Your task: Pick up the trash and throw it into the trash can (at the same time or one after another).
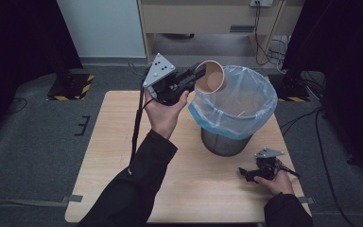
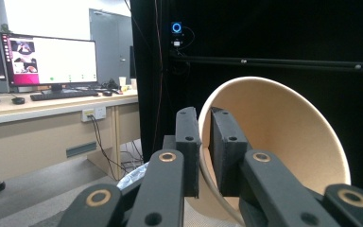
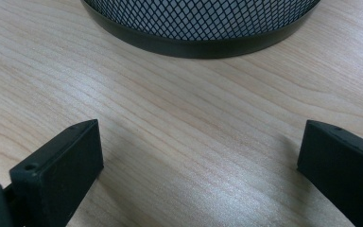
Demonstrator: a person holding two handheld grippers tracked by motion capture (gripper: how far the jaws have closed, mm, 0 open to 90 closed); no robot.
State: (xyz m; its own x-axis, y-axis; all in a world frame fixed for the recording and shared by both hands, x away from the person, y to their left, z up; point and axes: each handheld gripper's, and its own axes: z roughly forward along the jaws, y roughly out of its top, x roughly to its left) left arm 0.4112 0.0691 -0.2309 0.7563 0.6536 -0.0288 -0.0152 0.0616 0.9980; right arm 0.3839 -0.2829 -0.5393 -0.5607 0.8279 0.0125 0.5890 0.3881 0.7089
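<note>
High view: left tongs [image 1: 199, 74] hold paper cup [image 1: 211, 77] sideways, mouth facing camera

Bin [image 1: 227, 142] stands on desk [image 1: 123, 142], right of centre, liner bag [image 1: 246, 94] in it. Left claw [image 1: 199, 72] is raised beside the bin's far-left rim, cup [image 1: 210, 76] clamped by its wall, over the rim. Right claw [image 1: 246, 174] rests on desk, before the bin, apart from it, jaws spread.

One paper cup [image 1: 210, 76], one mesh waste bin [image 1: 227, 141] with one plastic liner [image 1: 260, 101]. Two grippers, left [image 1: 199, 72] and right [image 1: 242, 172]. One wooden table [image 1: 108, 142].
</note>
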